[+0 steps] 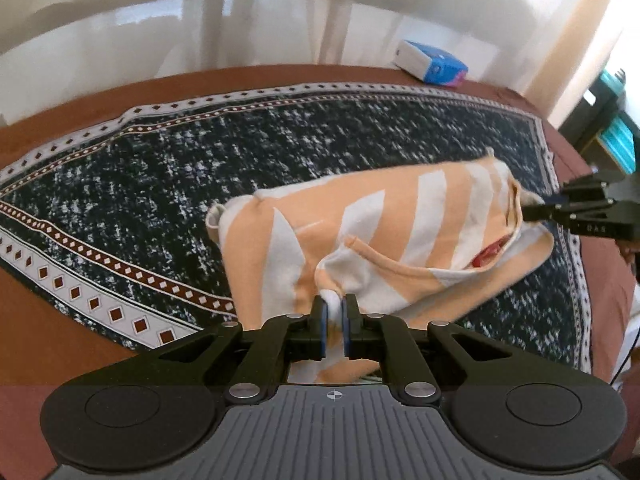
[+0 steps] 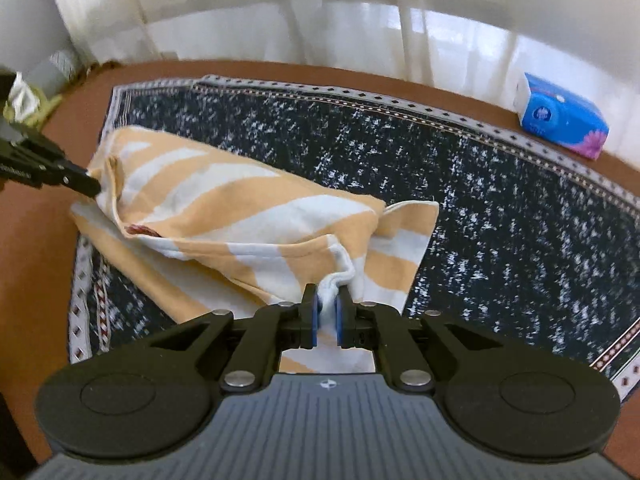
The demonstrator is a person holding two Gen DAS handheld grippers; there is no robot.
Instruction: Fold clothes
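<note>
Orange-striped shirt [image 1: 384,240] is pinched by both tongs, left [image 1: 335,312] and right [image 2: 328,310], each clamped on an end; it's stretched lengthwise between them over the cloth [image 2: 500,208], partly doubled.

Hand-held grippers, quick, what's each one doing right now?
Left hand-held gripper: closed on the striped shirt.
Right hand-held gripper: closed on the same shirt.

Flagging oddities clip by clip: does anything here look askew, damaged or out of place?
Nothing damaged or spilled. The striped garment lies bunched and skewed on the patterned cloth, pinched by the left gripper and right gripper, which fits mid-fold. A tissue pack sits apart at the table's far edge.
</note>
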